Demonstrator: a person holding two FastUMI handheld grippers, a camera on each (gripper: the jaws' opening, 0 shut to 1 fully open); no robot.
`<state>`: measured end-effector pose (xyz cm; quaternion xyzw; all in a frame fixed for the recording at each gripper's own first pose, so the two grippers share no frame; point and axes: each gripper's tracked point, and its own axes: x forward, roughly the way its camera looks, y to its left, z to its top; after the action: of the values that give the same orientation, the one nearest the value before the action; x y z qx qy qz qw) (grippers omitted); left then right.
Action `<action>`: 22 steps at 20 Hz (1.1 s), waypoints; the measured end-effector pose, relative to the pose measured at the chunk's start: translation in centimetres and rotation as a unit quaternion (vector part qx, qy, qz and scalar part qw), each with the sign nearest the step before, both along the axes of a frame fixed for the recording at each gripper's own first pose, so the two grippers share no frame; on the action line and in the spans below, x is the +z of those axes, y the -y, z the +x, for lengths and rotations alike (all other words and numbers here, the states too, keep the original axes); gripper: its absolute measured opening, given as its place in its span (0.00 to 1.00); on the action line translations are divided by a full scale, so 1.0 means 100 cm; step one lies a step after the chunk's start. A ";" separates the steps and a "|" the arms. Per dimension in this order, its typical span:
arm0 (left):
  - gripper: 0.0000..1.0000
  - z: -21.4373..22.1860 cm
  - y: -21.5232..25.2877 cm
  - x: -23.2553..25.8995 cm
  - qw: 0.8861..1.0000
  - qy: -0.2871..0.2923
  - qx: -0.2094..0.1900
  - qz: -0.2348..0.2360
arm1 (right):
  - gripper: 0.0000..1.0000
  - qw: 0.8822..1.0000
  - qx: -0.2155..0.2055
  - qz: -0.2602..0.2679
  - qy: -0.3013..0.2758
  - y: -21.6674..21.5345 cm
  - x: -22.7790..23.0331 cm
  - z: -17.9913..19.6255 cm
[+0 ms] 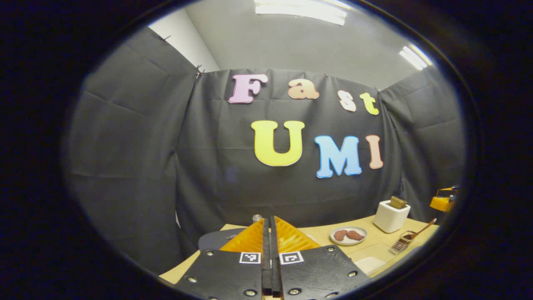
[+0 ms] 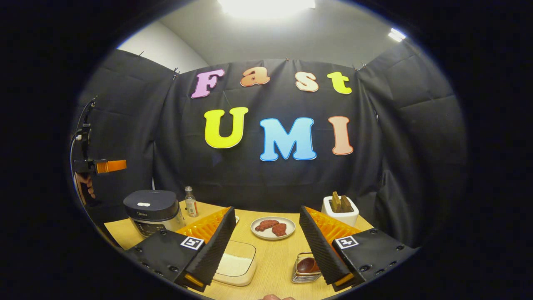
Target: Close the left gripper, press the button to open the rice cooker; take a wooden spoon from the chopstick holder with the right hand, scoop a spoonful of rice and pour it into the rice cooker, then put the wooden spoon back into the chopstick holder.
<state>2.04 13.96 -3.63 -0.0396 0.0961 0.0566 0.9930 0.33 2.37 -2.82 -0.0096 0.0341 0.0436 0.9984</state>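
1. In the left gripper view, the left gripper (image 1: 270, 233) has its two fingers pressed flat together with nothing between them, raised above the near left end of the pale wooden table (image 1: 366, 246).
2. Just past those closed fingers, a dark rounded lid of the rice cooker (image 1: 216, 239) peeks out on the left, partly hidden by the gripper.
3. In the right gripper view, the right gripper (image 2: 266, 237) stands wide open and holds nothing, hovering above the pale wooden table (image 2: 275, 262).
4. The dark grey rice cooker with a silver body (image 2: 153, 210) sits at the table's far left, its lid down.
5. Just beside it stands a small clear bottle with an orange label (image 2: 191, 202).
6. A clear rectangular container of white rice (image 2: 233, 263) lies on the table, partly under the right gripper's left finger.
7. A small white round plate carrying two reddish-brown pieces of food (image 2: 273, 227) rests mid-table between the open fingers.
8. The white square chopstick holder (image 2: 340, 214) stands at the far right, with brown wooden pieces sticking up from it.
9. A wire-framed holder with a brown wooden spoon bowl in it (image 2: 307, 268) sits near the front, touching the view of the right finger.
10. At the far left, the other gripper (image 2: 109, 166) is held in a person's hand (image 2: 85, 185) well above the rice cooker.
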 end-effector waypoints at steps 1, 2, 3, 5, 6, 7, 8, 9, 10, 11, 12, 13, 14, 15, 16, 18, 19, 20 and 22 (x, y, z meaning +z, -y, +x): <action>0.01 0.002 -0.002 -0.003 1.000 -0.013 -0.003 -0.004 | 0.98 1.000 -0.002 0.002 -0.003 0.001 -0.003 0.001; 0.00 0.005 -0.007 -0.007 1.000 -0.027 0.003 0.003 | 0.98 1.000 0.001 0.007 -0.007 0.001 -0.004 0.002; 0.00 0.009 -0.006 -0.010 0.999 -0.033 -0.006 0.010 | 0.98 1.000 0.006 0.013 -0.011 -0.002 -0.006 0.001; 0.01 0.015 -0.004 -0.022 0.997 -0.062 -0.013 0.033 | 0.98 1.000 0.016 0.018 -0.007 -0.006 -0.002 0.000; 0.01 0.015 -0.001 -0.028 0.996 -0.076 -0.020 0.031 | 0.98 1.000 0.019 0.015 -0.006 -0.006 0.000 0.000; 0.01 0.017 -0.002 -0.036 0.995 -0.090 -0.022 0.022 | 0.98 1.000 0.021 0.010 -0.004 -0.006 0.000 0.000; 0.01 0.017 -0.003 -0.040 0.994 -0.105 -0.022 0.012 | 0.98 1.000 0.021 0.005 -0.003 -0.005 0.001 0.000; 0.01 0.019 -0.003 -0.045 0.993 -0.115 -0.021 0.005 | 0.98 1.000 0.020 0.003 -0.003 -0.005 0.001 0.000; 0.01 0.020 -0.006 -0.050 0.992 -0.122 -0.017 0.002 | 0.98 1.000 0.020 0.006 -0.002 -0.005 0.002 0.000; 0.01 0.023 -0.008 -0.055 0.992 -0.126 -0.016 0.000 | 0.98 1.000 0.020 0.011 -0.001 -0.006 0.001 -0.001; 0.01 0.024 -0.007 -0.062 0.991 -0.134 -0.017 -0.006 | 0.98 1.000 0.022 0.015 -0.003 -0.007 -0.001 -0.002; 0.01 0.024 -0.006 -0.071 0.990 -0.141 -0.018 -0.016 | 0.94 1.000 0.023 0.016 -0.004 -0.006 -0.004 -0.003; 0.01 0.023 -0.005 -0.082 0.987 -0.155 -0.018 -0.027 | 0.98 1.000 0.022 0.015 -0.007 -0.005 -0.007 -0.004; 0.01 0.022 -0.004 -0.092 0.986 -0.164 -0.016 -0.037 | 0.98 1.000 0.022 0.013 -0.009 -0.002 -0.011 -0.005; 0.01 0.022 -0.005 -0.100 0.984 -0.171 -0.013 -0.042 | 0.98 1.000 0.024 0.012 -0.012 -0.002 -0.015 -0.005; 0.01 0.022 -0.010 -0.113 0.982 -0.182 -0.004 -0.041 | 0.98 0.999 0.039 0.016 -0.024 -0.006 -0.027 -0.007; 0.01 0.023 -0.011 -0.119 0.981 -0.187 -0.002 -0.045 | 0.98 0.998 0.045 0.017 -0.029 -0.008 -0.031 -0.007; 0.01 0.021 -0.009 -0.124 0.979 -0.195 -0.003 -0.051 | 0.98 0.998 0.048 0.014 -0.030 -0.008 -0.032 -0.007; 0.01 0.019 -0.009 -0.136 0.977 -0.209 -0.002 -0.051 | 0.98 0.998 0.048 0.007 -0.026 -0.005 -0.032 -0.008</action>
<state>3.95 14.89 -17.26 -0.0770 0.3040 0.0570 0.9478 -0.50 2.84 -6.06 -0.0028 0.0594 0.0918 0.9940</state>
